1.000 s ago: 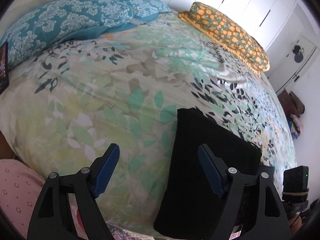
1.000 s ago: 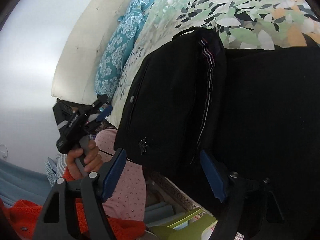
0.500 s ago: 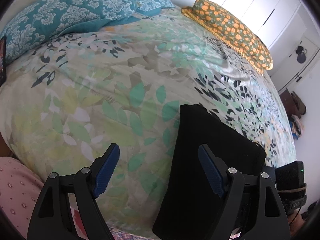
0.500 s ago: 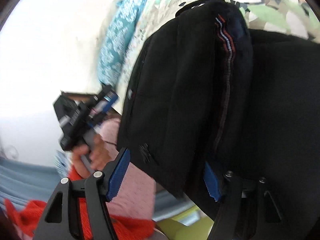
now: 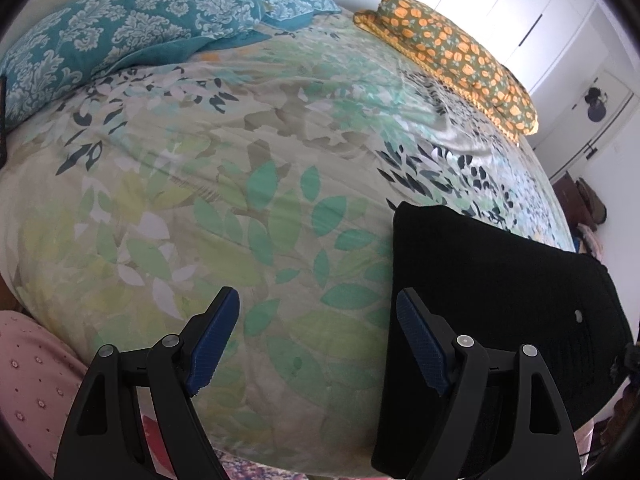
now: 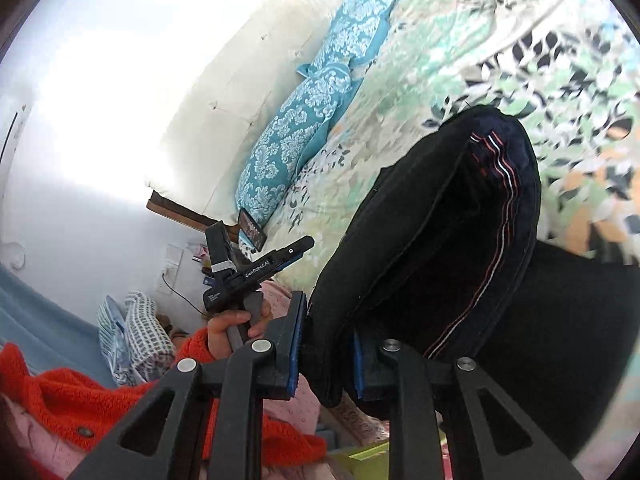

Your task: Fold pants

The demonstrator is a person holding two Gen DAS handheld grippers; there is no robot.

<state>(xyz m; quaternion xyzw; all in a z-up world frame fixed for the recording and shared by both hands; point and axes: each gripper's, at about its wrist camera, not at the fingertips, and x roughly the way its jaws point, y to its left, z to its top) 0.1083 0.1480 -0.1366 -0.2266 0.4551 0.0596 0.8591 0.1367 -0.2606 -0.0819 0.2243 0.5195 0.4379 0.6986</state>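
Observation:
The black pants lie partly folded on the floral bed cover, at the lower right of the left wrist view. My left gripper is open and empty, just left of the pants' edge above the cover. In the right wrist view my right gripper is shut on the waistband end of the pants and holds it lifted and curled, its striped inner band showing. The left gripper also shows in the right wrist view, held in a hand.
Teal patterned pillows lie at the head of the bed. An orange-patterned folded blanket lies along the far side. A phone rests near the pillow. White wardrobe doors stand behind. The person's red sleeve is at lower left.
My right gripper has closed on the pants' waistband end and lifted it up off the bed. My left gripper has stayed open and shifted only slightly.

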